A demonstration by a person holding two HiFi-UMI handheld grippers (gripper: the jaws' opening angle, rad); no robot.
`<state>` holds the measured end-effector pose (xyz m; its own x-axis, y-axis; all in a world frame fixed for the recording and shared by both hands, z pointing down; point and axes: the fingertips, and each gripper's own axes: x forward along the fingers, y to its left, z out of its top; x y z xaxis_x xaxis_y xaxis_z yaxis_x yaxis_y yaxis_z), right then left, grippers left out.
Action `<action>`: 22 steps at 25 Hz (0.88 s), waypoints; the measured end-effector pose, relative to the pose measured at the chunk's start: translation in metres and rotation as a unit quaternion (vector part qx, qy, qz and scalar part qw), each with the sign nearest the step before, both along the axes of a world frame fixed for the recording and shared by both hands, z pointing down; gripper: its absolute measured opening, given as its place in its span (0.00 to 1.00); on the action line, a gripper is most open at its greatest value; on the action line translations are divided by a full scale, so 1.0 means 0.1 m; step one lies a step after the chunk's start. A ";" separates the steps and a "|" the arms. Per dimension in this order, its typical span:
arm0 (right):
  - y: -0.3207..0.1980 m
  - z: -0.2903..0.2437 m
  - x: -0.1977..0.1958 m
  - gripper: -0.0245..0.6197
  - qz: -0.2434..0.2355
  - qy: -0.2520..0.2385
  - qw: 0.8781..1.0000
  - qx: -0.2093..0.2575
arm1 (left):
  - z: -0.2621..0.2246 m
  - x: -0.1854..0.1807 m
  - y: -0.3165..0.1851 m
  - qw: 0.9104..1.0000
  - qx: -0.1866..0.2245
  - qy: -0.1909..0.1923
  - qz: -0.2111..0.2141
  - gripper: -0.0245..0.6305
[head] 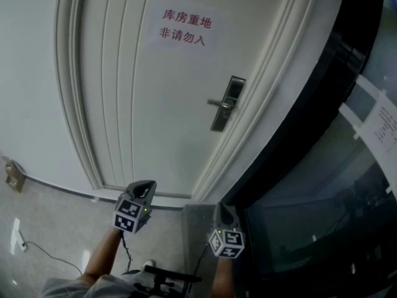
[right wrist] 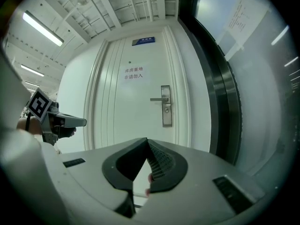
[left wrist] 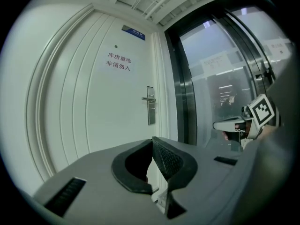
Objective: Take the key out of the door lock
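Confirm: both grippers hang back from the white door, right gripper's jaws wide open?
Not open: the right gripper has its jaws shut and empty, per the right gripper view. It and the left gripper do hang back from the white door.

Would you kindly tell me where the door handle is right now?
In the head view the door handle sits near the right edge of the white door, below and right of the red-lettered sign.

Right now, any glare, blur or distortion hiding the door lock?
Head view: door edges bow, lock small but sharp, glass wall dark with reflections. Left gripper view: heavy fisheye, black corners, lock tiny. Right gripper view: lock clearest; ceiling light bright, no glare on lock.
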<state>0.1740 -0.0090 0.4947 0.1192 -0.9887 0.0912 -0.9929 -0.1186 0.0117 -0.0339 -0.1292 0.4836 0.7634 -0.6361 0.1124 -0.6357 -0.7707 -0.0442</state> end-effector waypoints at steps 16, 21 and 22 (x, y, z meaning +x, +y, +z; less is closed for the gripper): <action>-1.21 -0.21 0.32 0.06 0.012 0.024 1.000 0.011 | 0.00 0.22 -1.23 1.000 -0.005 0.017 -0.001 0.05; -1.43 -0.22 0.46 0.06 0.010 0.025 1.000 0.008 | 0.01 0.33 -1.43 1.000 -0.010 0.016 -0.003 0.05; -1.48 -0.22 0.50 0.06 0.009 0.026 1.000 0.006 | 0.01 0.36 -1.48 1.000 -0.011 0.017 -0.004 0.05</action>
<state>0.2245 -0.1571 0.4731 0.1421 -0.9872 0.0725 -0.9886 -0.1378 0.0611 0.0024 -0.2774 0.4847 0.7615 -0.6402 0.1011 -0.6431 -0.7658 -0.0055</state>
